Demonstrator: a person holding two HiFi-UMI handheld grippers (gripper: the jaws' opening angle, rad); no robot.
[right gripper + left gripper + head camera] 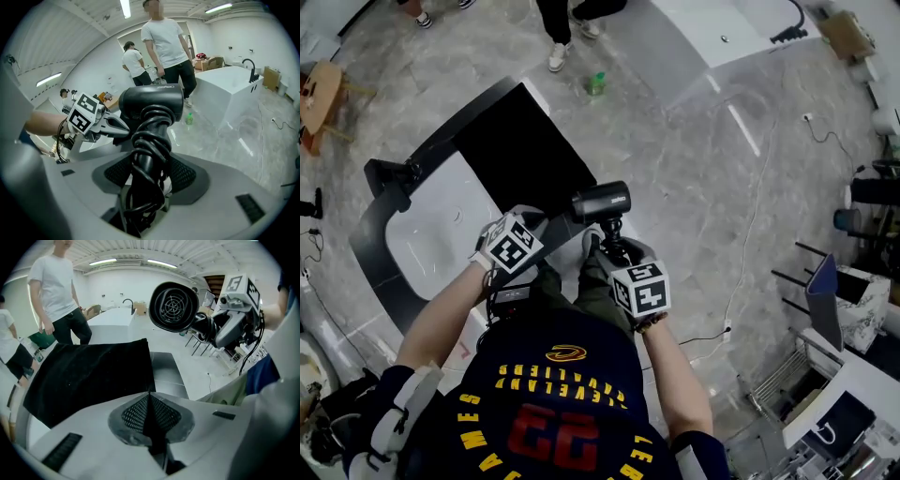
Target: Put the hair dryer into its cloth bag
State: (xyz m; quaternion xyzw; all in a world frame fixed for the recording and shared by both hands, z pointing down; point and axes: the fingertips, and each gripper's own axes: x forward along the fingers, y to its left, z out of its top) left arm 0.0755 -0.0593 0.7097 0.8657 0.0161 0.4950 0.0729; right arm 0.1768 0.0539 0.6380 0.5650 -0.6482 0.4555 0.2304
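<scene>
The left gripper (525, 220) pointed steeply down at the near edge of the bag (520, 155); its jaws were clenched, pads together right at that edge, with a dark strip of what looked like the cloth pinched between them. The bag, black, lay flat on a white table (431, 230) with a dark rim; it covered the table's far end.

The right gripper (150, 161) grasped the dryer (150, 105) by the handle; the cord (149, 140) was wound round that handle in several loops, and the pads pressed on handle and cord alike. The dryer was held up in the air with its black barrel above the jaws, lying crosswise; in the head view it hung just off the bag's near right corner, over the grey floor, wholly outside the bag. From the left gripper view its round grille faced the camera, above and to the right of the cloth.

The two grippers stood near each other but apart. A person in a white tee (56, 291) stood beyond the table; a green bottle (596, 83) sat on the floor farther off.
</scene>
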